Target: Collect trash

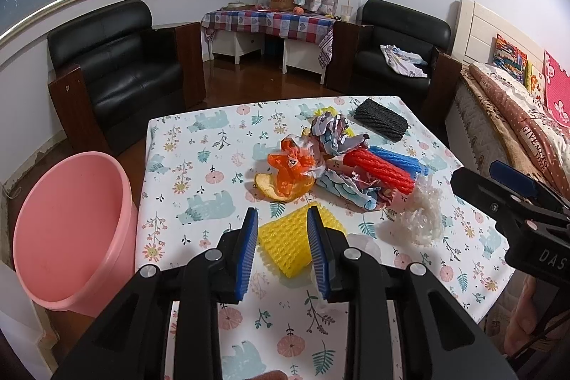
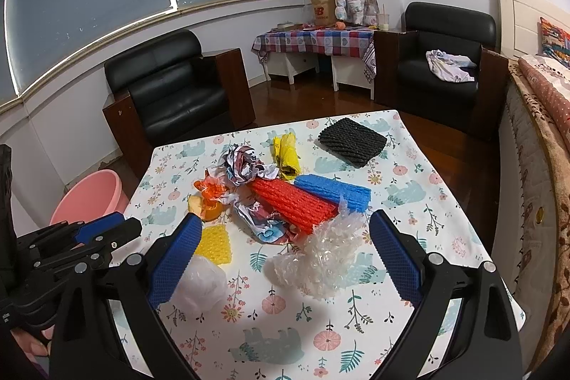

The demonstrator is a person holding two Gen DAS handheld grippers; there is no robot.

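Observation:
Trash lies piled on the floral table (image 1: 185, 166). My left gripper (image 1: 283, 250) has its blue pads on both sides of a yellow foam net (image 1: 285, 237), closed on it; the net also shows in the right wrist view (image 2: 215, 243). My right gripper (image 2: 285, 255) is wide open just above clear bubble wrap (image 2: 324, 259), which also shows in the left wrist view (image 1: 424, 219). Behind lie a red foam net (image 2: 292, 205), a blue foam net (image 2: 335, 191), a black foam net (image 2: 352, 141), crumpled paper (image 2: 245, 166), an orange bag (image 1: 292, 170) and a yellow bag (image 2: 286, 154).
A pink bucket (image 1: 67, 230) stands on the floor left of the table. A white plastic wad (image 2: 201, 284) lies near my right gripper's left finger. Black armchairs (image 1: 117, 70) stand behind, and a bed (image 1: 516, 116) is at the right.

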